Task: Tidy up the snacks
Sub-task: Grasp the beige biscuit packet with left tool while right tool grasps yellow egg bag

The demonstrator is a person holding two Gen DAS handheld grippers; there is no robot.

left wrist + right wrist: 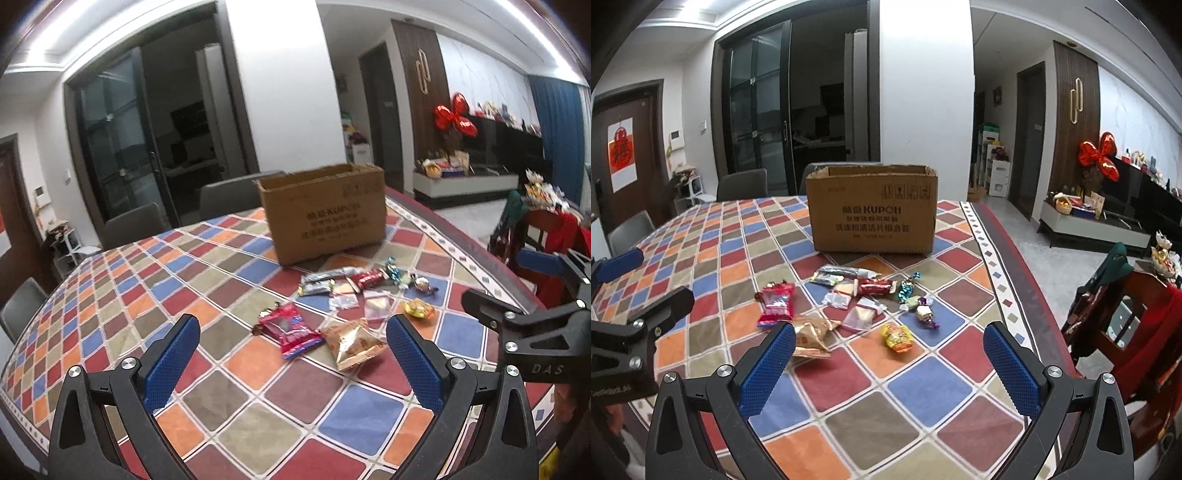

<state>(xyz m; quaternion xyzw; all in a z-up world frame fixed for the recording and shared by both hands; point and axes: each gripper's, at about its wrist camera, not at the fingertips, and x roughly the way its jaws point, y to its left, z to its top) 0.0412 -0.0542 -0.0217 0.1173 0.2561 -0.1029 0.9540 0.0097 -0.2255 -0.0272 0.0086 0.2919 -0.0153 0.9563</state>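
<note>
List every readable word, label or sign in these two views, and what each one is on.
"KUPOH": front of the open brown cardboard box.
"DAS": black frame of the right gripper, seen from the left wrist.
Chinese lines under the brand: too blurred to read.
Red character on the door poster: not legible.
Snack wrapper print: too small.

Checkered table (923, 387): box (871, 218), snacks (849, 306).

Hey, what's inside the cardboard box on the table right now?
The cardboard box is open-topped, but only its inner back wall shows. Its front wall hides the bottom, so any contents cannot be seen. The snacks lie outside, in front.
</note>
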